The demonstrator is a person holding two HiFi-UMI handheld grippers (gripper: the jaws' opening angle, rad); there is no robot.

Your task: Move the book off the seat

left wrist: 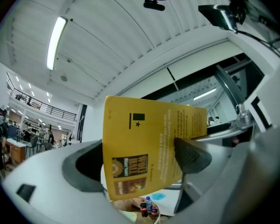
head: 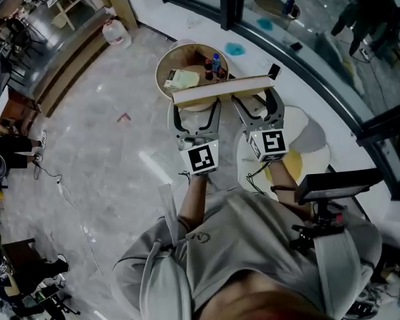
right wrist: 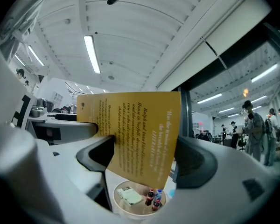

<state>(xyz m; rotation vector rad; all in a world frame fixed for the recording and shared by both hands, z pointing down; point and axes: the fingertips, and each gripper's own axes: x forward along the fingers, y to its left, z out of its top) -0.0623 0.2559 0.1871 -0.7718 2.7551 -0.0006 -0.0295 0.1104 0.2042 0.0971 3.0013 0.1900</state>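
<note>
The left gripper (head: 197,109) and right gripper (head: 257,102) are each clamping shut on the thin yellow-covered paperback book (head: 223,89). They are holding it level in mid-air at the centre of the head view, over the near rim of the round beige tabletop (head: 167,62). Moving both grippers together at matching height should avoid twisting it. The bare patch clear of the small drink bottles (head: 213,67) looks safest for landing.

A person (head: 253,245) holds a book (head: 223,89) level and edge-on, the left gripper (head: 196,105) and right gripper (head: 256,99) clasping its underside, over the near rim of a round table (head: 161,72) bearing bottles (head: 213,67) and a booklet (head: 181,79).
</note>
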